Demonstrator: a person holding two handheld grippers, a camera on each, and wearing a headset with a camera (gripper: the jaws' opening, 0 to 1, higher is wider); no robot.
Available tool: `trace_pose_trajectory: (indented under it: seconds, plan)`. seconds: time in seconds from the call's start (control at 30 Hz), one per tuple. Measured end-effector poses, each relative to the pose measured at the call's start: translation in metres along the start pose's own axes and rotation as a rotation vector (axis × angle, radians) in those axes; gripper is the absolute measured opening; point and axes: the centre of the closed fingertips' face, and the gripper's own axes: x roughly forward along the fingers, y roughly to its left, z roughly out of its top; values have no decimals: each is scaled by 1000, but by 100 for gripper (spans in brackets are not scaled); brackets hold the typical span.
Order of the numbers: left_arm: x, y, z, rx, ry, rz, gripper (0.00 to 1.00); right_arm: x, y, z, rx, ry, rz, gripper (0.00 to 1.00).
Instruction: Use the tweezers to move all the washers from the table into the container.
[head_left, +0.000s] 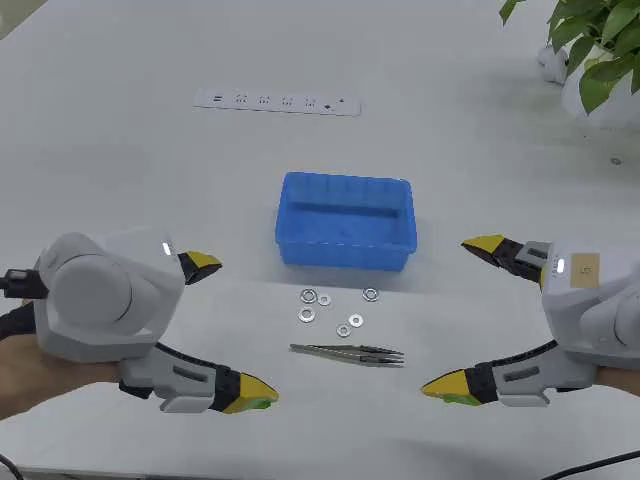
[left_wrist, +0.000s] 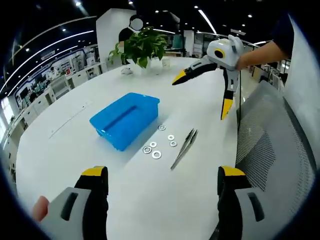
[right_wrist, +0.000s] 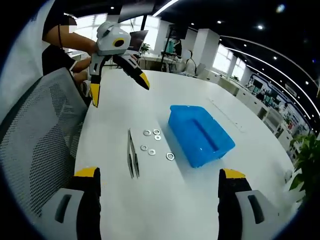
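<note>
Several small metal washers (head_left: 326, 308) lie on the white table in front of an empty blue container (head_left: 346, 220). Metal tweezers (head_left: 348, 353) rest flat just nearer than the washers. My left gripper (head_left: 232, 328) hovers at the left, open and holding nothing. At the right my right gripper (head_left: 462, 315) is open too, jaws wide apart. The left gripper view has the container (left_wrist: 126, 119), washers (left_wrist: 159, 145) and tweezers (left_wrist: 184, 148) ahead of the left gripper (left_wrist: 162, 175). From the right gripper (right_wrist: 157, 177) I see the tweezers (right_wrist: 132, 159), washers (right_wrist: 154, 143) and container (right_wrist: 200, 134).
A white power strip (head_left: 277, 102) lies beyond the container. A green potted plant (head_left: 590, 45) stands at the far right corner. A mesh office chair (right_wrist: 37, 135) sits by the table's near edge. Bare tabletop surrounds the washers.
</note>
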Motion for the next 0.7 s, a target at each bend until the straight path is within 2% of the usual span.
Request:
trace_pose_trajectory:
  seconds: [0.2,0.37,0.7]
  plan:
    - [0,0,1,30,15,9,95,-1,-2,5,7,-11,-8,99]
    - [1,-3,1,28,13,-1,95,-1,-2,6,5,-14,-8,99]
    - [0,-2,-1,20,17,8,95,0,2,2,-7,3,13,99]
